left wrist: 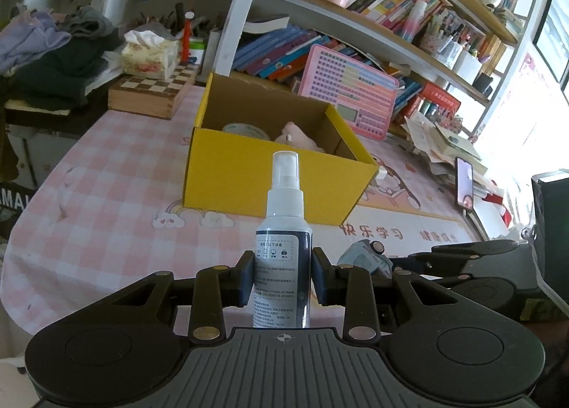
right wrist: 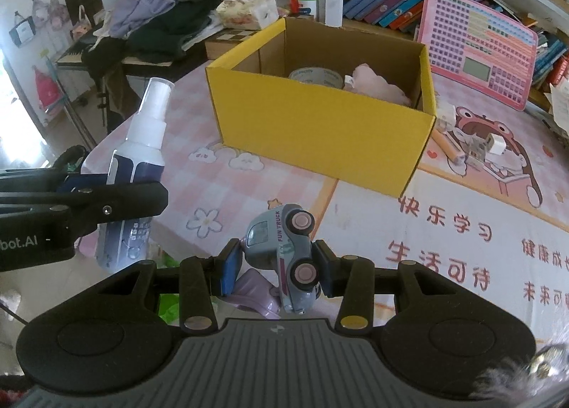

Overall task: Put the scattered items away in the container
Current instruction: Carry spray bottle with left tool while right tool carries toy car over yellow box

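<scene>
Gripping spray bottle [left wrist: 282, 248], toy truck [right wrist: 288, 255]

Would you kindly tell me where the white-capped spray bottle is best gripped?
On its straight cylindrical body, from the sides, below the narrow neck. The white-capped spray bottle stands upright, and the left tool already clamps its labelled middle, where the flat pads seat squarely.

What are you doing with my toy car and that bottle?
Tidying up. The left hand-held gripper holds a white spray bottle with a dark label upright, and the right hand-held gripper holds the small grey-blue toy car. Both are short of the open yellow cardboard box, which already contains a tape roll and something pink.
</scene>
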